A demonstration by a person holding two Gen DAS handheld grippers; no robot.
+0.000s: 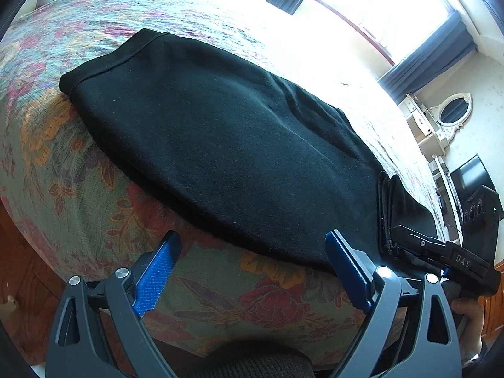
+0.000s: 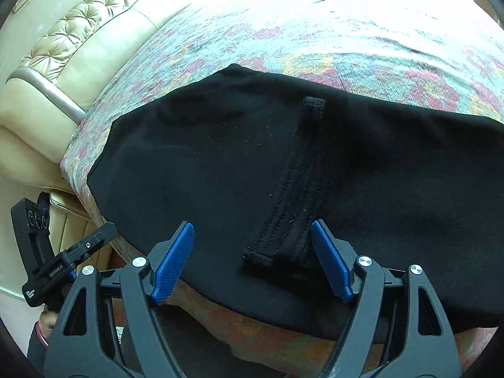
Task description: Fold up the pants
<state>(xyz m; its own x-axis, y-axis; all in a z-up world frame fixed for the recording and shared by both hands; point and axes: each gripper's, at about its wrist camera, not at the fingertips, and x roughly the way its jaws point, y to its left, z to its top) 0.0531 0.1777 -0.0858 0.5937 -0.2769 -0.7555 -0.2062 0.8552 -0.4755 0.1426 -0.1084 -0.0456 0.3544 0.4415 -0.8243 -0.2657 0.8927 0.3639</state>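
Black pants [image 1: 220, 132] lie folded and flat across a floral bedspread [image 1: 78, 163], near its front edge. My left gripper [image 1: 252, 239] hovers open over the pants' near edge, with nothing between its blue pads. In the right wrist view the pants [image 2: 204, 157] fill the middle, and a stitched cuff band [image 2: 299, 189] lies on top, running away from me. My right gripper [image 2: 252, 225] is open, and the near end of that band sits between its pads without being pressed. The left wrist view shows a finger [image 1: 412, 239] of the right gripper at the cuff [image 1: 386, 208].
A beige tufted headboard [image 2: 78, 31] stands at the bed's left end. A bright window with dark curtains [image 1: 425, 53], a white dresser with an oval mirror [image 1: 453, 111] and a dark screen [image 1: 472, 173] lie beyond the bed. Wooden floor [image 1: 19, 267] shows below the bed's edge.
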